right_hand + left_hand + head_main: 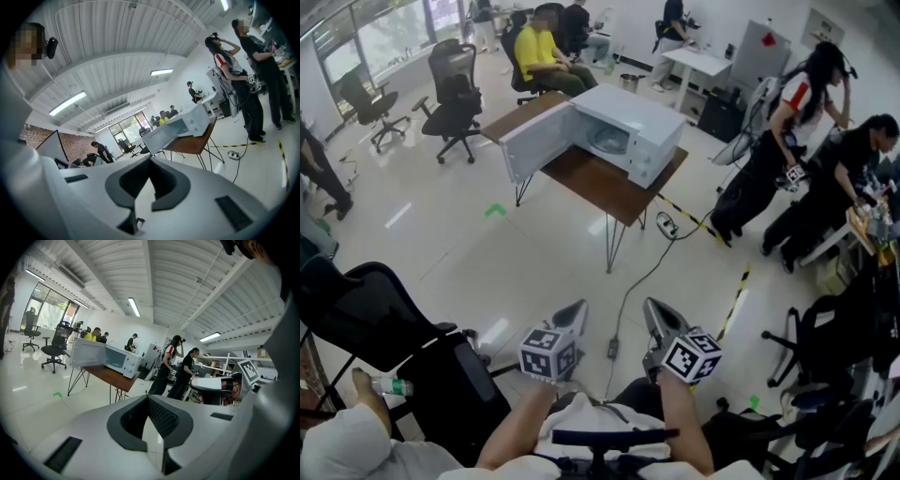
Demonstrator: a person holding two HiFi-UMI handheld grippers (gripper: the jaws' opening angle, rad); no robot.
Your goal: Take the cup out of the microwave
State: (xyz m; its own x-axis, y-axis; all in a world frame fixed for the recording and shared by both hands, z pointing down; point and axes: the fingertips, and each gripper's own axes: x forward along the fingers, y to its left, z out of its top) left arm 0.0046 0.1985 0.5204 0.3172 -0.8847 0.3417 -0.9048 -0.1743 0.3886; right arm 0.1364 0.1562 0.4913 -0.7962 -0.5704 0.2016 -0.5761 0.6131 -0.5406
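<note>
Left gripper [577,307]: its jaws are pressing together at the tips, gripping nothing.
Right gripper [651,306]: its jaws are also meeting at the tips, holding nothing.
Microwave [628,131]: it is sitting on a wooden table [605,187], well apart from both grippers, with its door [534,145] hanging open toward the left.
Cup: the open cavity is showing only a pale round shape, too small to tell.
Person in yellow shirt [539,52]: 1, sitting beyond the table.
</note>
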